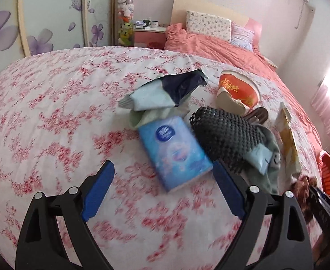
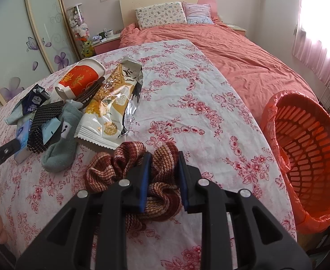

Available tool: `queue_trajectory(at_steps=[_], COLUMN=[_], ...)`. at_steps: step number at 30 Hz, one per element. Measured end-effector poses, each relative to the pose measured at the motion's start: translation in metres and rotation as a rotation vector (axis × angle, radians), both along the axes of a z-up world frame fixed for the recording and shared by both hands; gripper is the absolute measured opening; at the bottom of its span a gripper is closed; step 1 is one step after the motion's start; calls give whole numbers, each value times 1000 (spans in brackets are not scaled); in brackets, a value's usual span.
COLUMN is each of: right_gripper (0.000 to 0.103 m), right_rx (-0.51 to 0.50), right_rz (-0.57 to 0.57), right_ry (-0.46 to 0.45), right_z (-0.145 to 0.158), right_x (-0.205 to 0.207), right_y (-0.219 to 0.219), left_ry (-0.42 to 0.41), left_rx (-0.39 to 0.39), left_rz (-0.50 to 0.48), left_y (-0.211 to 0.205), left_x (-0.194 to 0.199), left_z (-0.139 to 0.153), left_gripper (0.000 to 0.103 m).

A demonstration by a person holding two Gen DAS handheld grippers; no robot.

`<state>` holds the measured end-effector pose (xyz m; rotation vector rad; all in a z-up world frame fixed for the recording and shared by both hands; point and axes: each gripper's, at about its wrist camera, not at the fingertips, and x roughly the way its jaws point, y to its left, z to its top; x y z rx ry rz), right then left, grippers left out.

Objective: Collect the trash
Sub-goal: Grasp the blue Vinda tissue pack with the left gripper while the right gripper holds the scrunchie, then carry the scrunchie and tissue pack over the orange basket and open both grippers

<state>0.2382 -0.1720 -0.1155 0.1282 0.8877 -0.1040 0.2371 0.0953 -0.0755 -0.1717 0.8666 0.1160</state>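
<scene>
Squeezing the scrunchie (image 2: 142,175) on the sheet (image 2: 198,103), our right tongs (image 2: 163,177) hold it just beside the snack bag (image 2: 111,103). Our left tongs (image 1: 162,189) stand wide open, with the tissue pack (image 1: 176,150) lying between them, not touched.

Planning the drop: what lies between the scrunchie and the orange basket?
Only bare floral sheet between scrunchie and basket, in the right wrist view.

Open sheet (image 2: 187,103) stretches clear from the scrunchie (image 2: 142,171) to the orange basket (image 2: 304,148), nothing between. On the other side it's crowded: sock (image 2: 61,144), snack bag (image 2: 111,103), mesh pouch (image 1: 223,132), tissue pack (image 1: 176,153) and cup (image 1: 239,90) bunch together, touching. Bare sheet lies beyond the tissue pack.
</scene>
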Motion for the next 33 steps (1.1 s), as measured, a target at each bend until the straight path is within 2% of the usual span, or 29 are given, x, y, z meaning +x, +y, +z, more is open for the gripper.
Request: queue_trajectory(at_steps=[2,5,6,11,18,28,31,33], right_gripper=[24,24,24,24,24,24,24,24], right_rx=[0,1,1,0,1,2,1,2], right_rz=[0,0,0,0,0,0,0,0], right_ry=[0,0,0,0,0,0,0,-1], right_z=[0,0,0,0,0,0,0,0], right_x=[0,0,0,0,0,0,0,0], right_y=[0,0,0,0,0,-1,-1,-1], left_ry=[20,41,35,30,20,28,25,24], left_rx=[6,-26,-11,13,57,88,100,111], left_rz=[25,47,50,-1,-56,-52,-53,-59], left_y=[-1,0,-1,2,17,11,10,8], left_x=[10,20,22,12,-14,-6,-6,-6], left_z=[-4,-9,-9,-9,-11,-11,-10,-10], left_gripper=[88,85,81,72,72,70,56,53])
